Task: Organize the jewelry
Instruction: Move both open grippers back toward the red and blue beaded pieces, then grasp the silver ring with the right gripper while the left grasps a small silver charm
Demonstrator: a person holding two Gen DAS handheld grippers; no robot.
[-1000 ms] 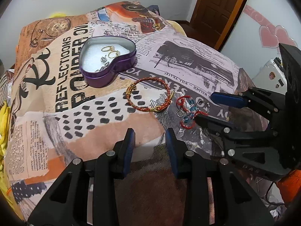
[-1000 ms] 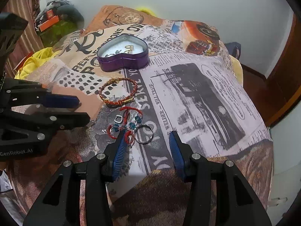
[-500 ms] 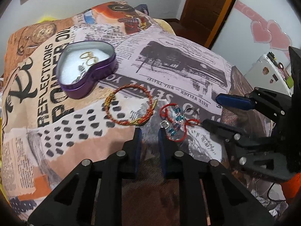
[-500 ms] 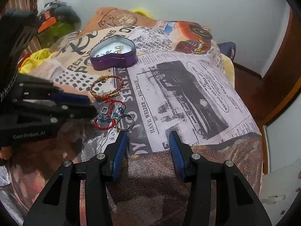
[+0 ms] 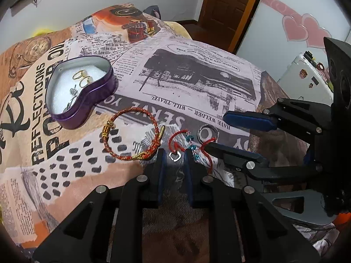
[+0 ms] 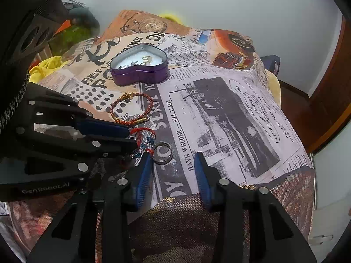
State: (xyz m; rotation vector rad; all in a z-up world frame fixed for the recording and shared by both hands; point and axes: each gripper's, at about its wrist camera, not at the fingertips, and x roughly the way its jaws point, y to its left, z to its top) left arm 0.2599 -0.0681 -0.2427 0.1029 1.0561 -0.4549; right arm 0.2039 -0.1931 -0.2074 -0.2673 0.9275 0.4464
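The left gripper [image 5: 174, 153] closes its fingers around the red cord bracelet's [image 5: 175, 145] silver charm; the right gripper [image 6: 173, 160], empty, narrows beside the silver ring [image 6: 162, 150]

A purple heart tin [image 5: 87, 100] is sitting open at far left on the bed, holding gold rings [image 5: 82, 76]. A red-gold bracelet [image 5: 131, 137] is lying flat nearer. Right of it, a red cord with blue beads [image 5: 190, 144] is touching a silver ring [image 5: 207, 132].
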